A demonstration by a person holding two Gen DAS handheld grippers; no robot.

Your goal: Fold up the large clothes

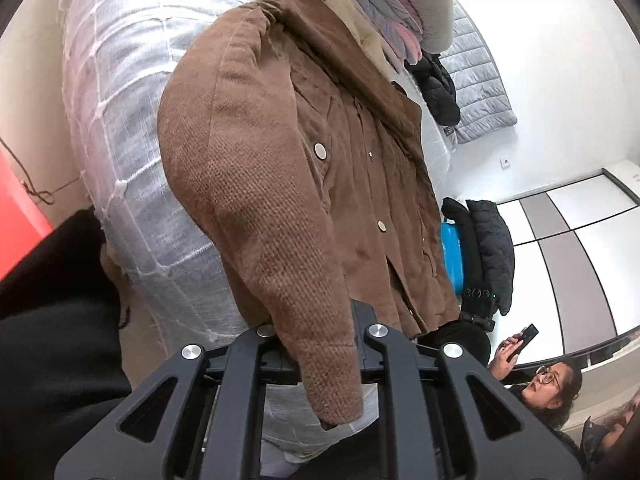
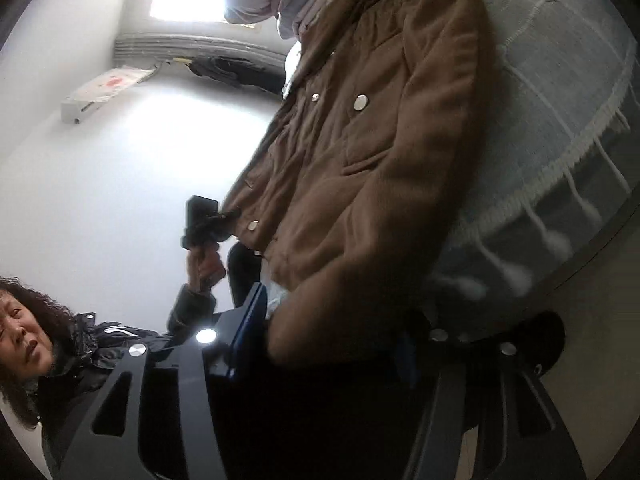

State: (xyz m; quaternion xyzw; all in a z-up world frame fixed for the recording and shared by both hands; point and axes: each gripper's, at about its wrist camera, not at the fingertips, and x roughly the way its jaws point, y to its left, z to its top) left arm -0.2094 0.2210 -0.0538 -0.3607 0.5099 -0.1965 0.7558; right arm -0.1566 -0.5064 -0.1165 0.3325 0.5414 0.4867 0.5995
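Observation:
A brown jacket (image 1: 304, 168) with silver snap buttons lies spread on a grey bedspread (image 1: 132, 128) with white stitched lines. My left gripper (image 1: 320, 360) is shut on the cuff of its near sleeve (image 1: 328, 376), which hangs down between the jaws. In the right wrist view the same jacket (image 2: 360, 160) lies on the bedspread (image 2: 560, 128). My right gripper (image 2: 328, 352) is shut on the other sleeve's cuff (image 2: 320, 340). The left gripper (image 2: 204, 224) also shows there, held by a hand beside the jacket's hem.
Folded clothes (image 1: 380, 8) are stacked at the far end of the bed. Dark jackets (image 1: 436, 84) and a grey quilt (image 1: 476, 72) lie beyond. A blue suitcase (image 1: 452, 256), a wardrobe (image 1: 576, 248) and a seated person (image 1: 548, 384) are at right.

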